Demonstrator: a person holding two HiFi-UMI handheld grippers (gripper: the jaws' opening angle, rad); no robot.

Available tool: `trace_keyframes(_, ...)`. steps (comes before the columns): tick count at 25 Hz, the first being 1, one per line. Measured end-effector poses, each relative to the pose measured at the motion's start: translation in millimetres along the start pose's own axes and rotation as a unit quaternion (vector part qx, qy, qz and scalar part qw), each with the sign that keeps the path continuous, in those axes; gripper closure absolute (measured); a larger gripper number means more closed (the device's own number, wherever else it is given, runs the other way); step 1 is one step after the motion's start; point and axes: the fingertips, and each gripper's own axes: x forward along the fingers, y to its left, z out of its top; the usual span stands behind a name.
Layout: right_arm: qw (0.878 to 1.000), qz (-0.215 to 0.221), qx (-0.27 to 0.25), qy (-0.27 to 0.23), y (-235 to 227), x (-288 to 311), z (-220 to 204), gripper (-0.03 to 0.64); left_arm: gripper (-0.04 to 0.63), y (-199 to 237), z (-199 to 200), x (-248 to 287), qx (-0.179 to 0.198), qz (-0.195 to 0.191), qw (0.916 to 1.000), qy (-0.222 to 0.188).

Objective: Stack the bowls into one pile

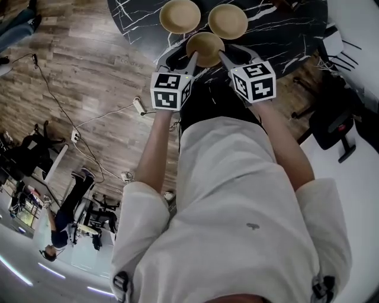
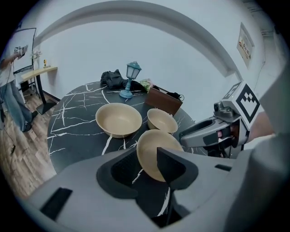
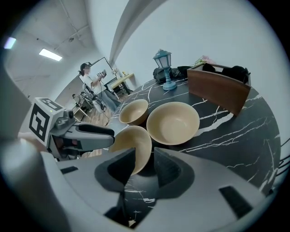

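Observation:
Three tan bowls stand on the black marble table (image 1: 278, 26). Two stand at the back, one on the left (image 1: 180, 16) and one on the right (image 1: 227, 21). The nearest bowl (image 1: 205, 48) sits by the table's front edge between both grippers. My left gripper (image 1: 192, 58) straddles its left rim (image 2: 152, 154); a gap shows between rim and one pad, so the left gripper (image 2: 145, 165) is open. My right gripper (image 1: 224, 57) straddles the opposite rim (image 3: 136, 145), and in its own view the right gripper (image 3: 145, 163) is open too, not pressing.
A blue lantern lamp (image 2: 131, 77), a dark bag (image 2: 112, 79) and a brown box (image 2: 164, 100) stand at the table's far side. A black chair (image 1: 337, 124) is to the right of the table. Cables lie on the wood floor (image 1: 89, 77).

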Motion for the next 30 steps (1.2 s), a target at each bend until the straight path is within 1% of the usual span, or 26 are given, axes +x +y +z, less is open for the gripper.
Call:
trace_keyframes(6,1.0,-0.012,0.016,0.006,-4.0,11.0,-3.1,0.492,0.465,10.3,-3.5,9.1,-0.013,-0.003,0.9999,-0.001)
trace_keyframes(12,0.999,-0.024,0.019,0.011,-8.3,13.5,-6.0,0.526,0.468,9.4,-5.4,11.5,-0.014,-0.015,0.9998,0.002)
trace_keyframes(14,0.999,-0.026,0.023,0.01,-9.5,14.1,-6.9,0.543,0.476,9.3,-6.7,13.0,-0.014,-0.018,0.9997,0.004)
trace_keyframes(16,0.999,-0.026,0.025,0.009,-9.6,14.3,-7.1,0.545,0.482,9.1,-8.4,14.3,-0.013,-0.02,0.9997,0.008)
trace_keyframes(19,0.999,-0.027,0.024,0.008,-8.2,15.1,-6.9,0.552,0.523,10.0,-9.3,14.2,-0.012,-0.021,0.9997,0.009)
trace_keyframes(22,0.999,-0.028,0.024,0.007,-7.0,15.6,-6.8,0.573,0.529,10.5,-9.4,13.4,-0.016,-0.019,0.9997,0.007)
trace_keyframes(26,0.999,-0.028,0.024,0.004,-6.2,15.5,-6.3,0.578,0.541,10.6,-10.7,13.1,-0.019,-0.017,0.9996,0.005)
trace_keyframes(30,0.999,-0.029,0.025,0.002,-5.8,14.8,-6.8,0.581,0.548,10.5,-11.0,12.1,-0.033,-0.022,0.9992,0.001)
